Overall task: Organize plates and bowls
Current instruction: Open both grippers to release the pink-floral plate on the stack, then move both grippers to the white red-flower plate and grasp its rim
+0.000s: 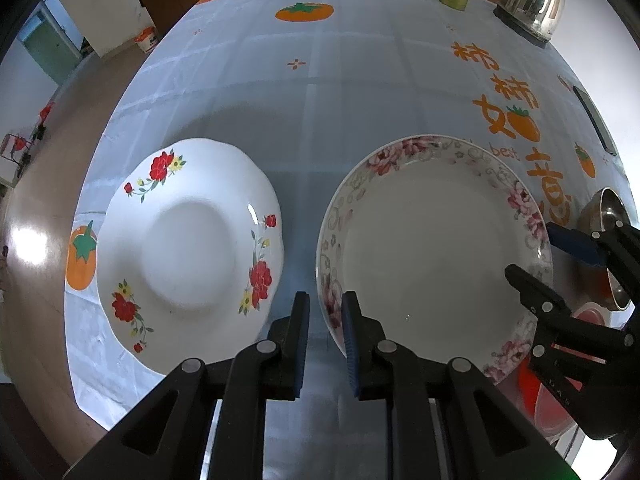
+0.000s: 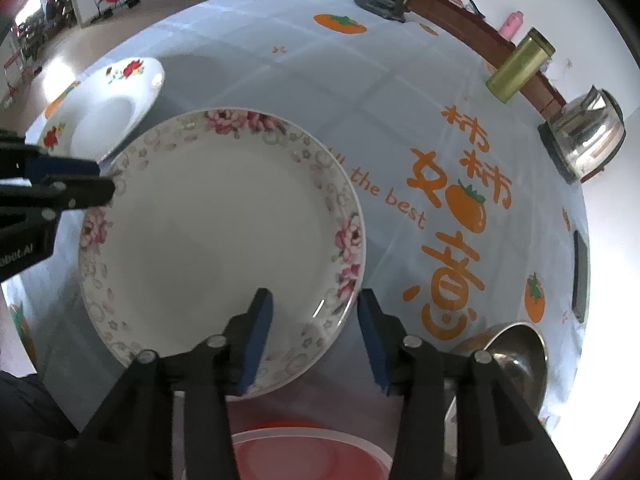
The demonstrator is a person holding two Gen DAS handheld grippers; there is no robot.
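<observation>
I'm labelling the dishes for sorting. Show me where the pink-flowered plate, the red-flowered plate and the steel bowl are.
pink-flowered plate [image 2: 216, 236], right wrist view, on its bare white centre.
red-flowered plate [image 1: 188, 248], left wrist view, on its plain middle.
steel bowl [image 2: 516, 354], right wrist view, on its shiny inside wall.

- On the tablecloth [image 2: 400, 92] you can read orange Latin script, "ll the best", running off from just beside the far right rim of the pink-flowered plate [image 2: 220, 236]; the plate hides the start of the line.
- Beyond that line from the pink-flowered plate, you see large orange Chinese characters printed on the tablecloth: 柿柿如意, with a persimmon drawn into the 如.
- In your left wrist view only "best" shows, just past the far right rim of the pink-flowered plate [image 1: 432, 240].
- On the black body of the left gripper [image 2: 72, 184], left of the pink-flowered plate, white lettering is cut off; you can make out only "obot.AI".
</observation>
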